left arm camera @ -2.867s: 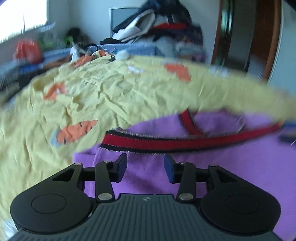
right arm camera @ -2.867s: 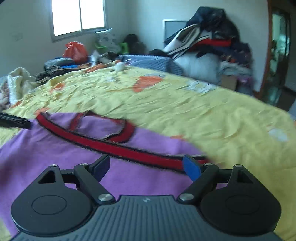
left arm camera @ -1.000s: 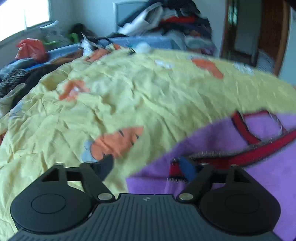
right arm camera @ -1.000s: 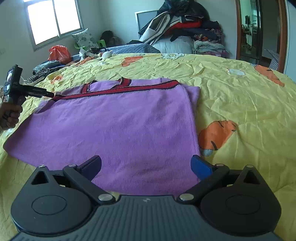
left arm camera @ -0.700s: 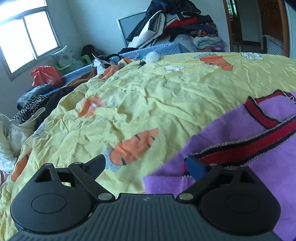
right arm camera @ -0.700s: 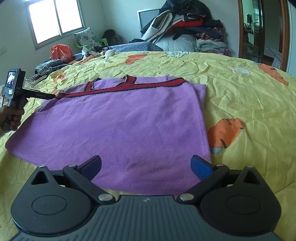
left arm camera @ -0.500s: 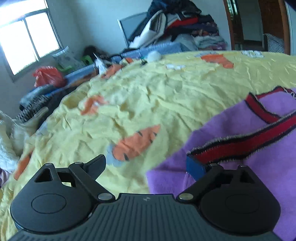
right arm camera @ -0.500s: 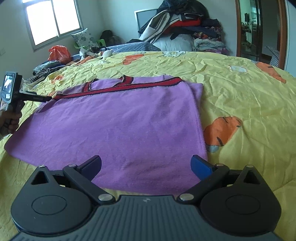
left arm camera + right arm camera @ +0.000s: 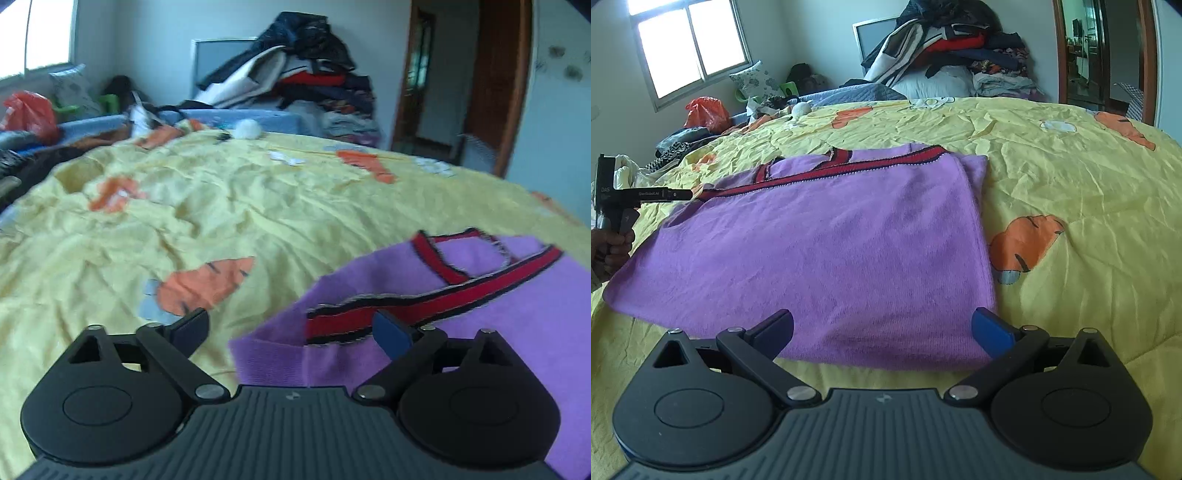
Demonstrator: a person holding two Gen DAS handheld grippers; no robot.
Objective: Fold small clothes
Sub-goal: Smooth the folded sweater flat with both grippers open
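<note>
A purple knit top [image 9: 827,251] with red-and-black trim [image 9: 849,168] lies flat and folded on the yellow bedspread [image 9: 1089,206]. In the left wrist view its trimmed corner [image 9: 354,317] sits low between the wide-apart fingers of my left gripper [image 9: 291,328]. The pads do not press on it; the right pad [image 9: 391,332] is close by the red band. In the right wrist view the left gripper [image 9: 683,194] points at the top's far left corner, held by a hand [image 9: 609,251]. My right gripper [image 9: 882,325] stands open over the near hem, holding nothing.
The bedspread carries orange carrot prints [image 9: 1027,240] and is creased. A tall heap of clothes [image 9: 953,48] is piled at the far side, a red bag [image 9: 705,110] and other clutter under the window. A wooden door frame [image 9: 495,81] stands at the right.
The left gripper's jaws have spread wider and let the trimmed corner lie on the bed; its view has swung to the right. The right gripper has kept still.
</note>
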